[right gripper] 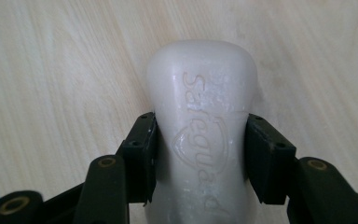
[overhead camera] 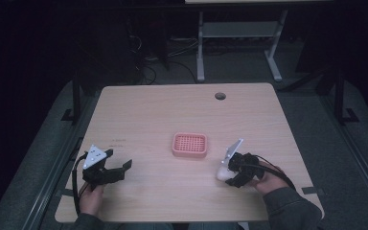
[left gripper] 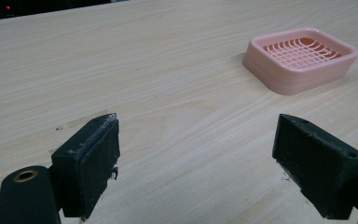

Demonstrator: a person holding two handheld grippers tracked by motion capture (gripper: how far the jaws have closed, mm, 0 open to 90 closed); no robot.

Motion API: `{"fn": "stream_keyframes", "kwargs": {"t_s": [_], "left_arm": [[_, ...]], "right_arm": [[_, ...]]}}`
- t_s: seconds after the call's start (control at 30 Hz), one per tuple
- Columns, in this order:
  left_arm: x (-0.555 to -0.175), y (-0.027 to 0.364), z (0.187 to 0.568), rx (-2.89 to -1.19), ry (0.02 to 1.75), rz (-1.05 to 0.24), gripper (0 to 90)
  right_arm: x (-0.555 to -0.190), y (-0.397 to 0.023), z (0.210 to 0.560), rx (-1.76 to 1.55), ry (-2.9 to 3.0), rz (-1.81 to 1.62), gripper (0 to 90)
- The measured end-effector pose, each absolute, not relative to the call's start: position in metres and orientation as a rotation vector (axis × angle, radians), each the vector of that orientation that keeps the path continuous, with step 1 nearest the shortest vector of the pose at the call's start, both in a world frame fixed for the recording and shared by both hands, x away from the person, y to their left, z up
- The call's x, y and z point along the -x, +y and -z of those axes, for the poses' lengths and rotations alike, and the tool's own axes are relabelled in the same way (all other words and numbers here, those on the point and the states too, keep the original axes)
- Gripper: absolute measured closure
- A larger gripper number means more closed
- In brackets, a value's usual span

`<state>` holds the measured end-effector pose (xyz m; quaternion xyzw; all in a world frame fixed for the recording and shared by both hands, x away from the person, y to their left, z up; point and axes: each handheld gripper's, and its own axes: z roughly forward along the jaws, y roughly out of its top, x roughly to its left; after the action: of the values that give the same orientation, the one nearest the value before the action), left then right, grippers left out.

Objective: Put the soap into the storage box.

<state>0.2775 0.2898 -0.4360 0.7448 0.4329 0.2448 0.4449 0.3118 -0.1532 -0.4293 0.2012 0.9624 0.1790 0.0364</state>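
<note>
Left gripper (overhead camera: 123,167): black body, grey three-cornered plate on top with small dark dots, black cable trailing back along the hand. In the left gripper view its two jaws are black blocks faced with rough dark pads; pad edges are frayed and flecked pale; a brass-coloured ring sits in the arm below one jaw

Right gripper (overhead camera: 223,173): same black build, pale three-cornered plate on top, black cable running over the hand (overhead camera: 266,180) to the sleeve (overhead camera: 290,207). In the right gripper view its jaw blocks carry small screw holes, with brass-ringed pivots on the linkage arms

Sleeves: dark grey, long, reaching the wrists
</note>
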Motion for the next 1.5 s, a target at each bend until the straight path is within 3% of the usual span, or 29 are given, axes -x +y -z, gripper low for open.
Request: {"fn": "stream_keyframes", "kwargs": {"t_s": [0.6,1.5], "left_arm": [[-0.277,0.290,0.436,-1.830,1.074,-0.609,14.1],[-0.278,0.291,0.436,-1.829,1.082,-0.602,14.1]], "right_arm": [[-0.325,-0.140,0.394,-0.539,2.927,-0.609,49.1],[-0.358,-0.116,0.375,-0.467,2.967,-0.604,49.0]]}}
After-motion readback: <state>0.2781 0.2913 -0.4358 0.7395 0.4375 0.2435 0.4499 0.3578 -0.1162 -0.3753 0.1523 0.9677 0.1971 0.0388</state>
